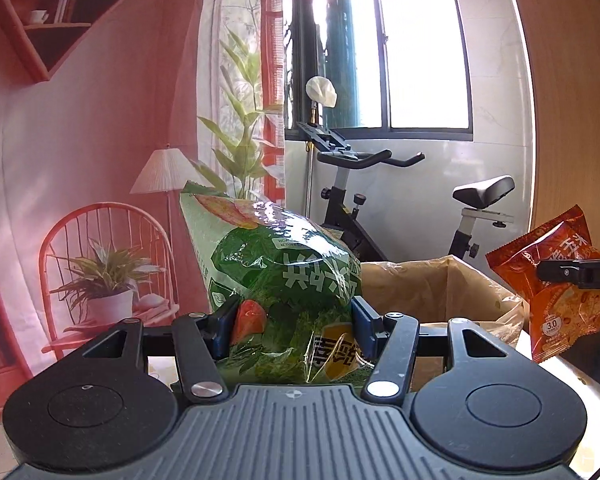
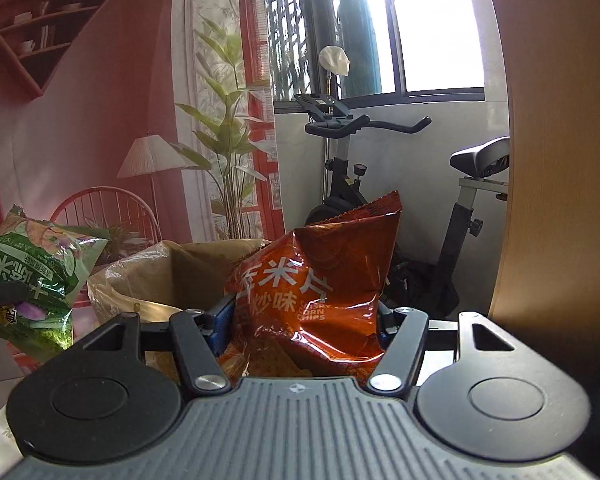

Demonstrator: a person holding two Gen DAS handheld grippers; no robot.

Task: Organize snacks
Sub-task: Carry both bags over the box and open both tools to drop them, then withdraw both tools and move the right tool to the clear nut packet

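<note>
green snack bag (image 1: 276,280), orange chip bag (image 2: 324,288)

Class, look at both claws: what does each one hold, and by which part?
The left claw grips the green snack bag across its lower part; the right claw grips the orange chip bag likewise.

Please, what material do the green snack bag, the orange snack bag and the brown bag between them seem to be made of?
Green snack bag: likely glossy plastic film; it shows bright glints and sharp creases.
Orange snack bag: the same kind of shiny, crinkled film, with a serrated top edge.
Brown bag: probably matte kraft paper; its rim looks covered by clear, glinting plastic.
</note>
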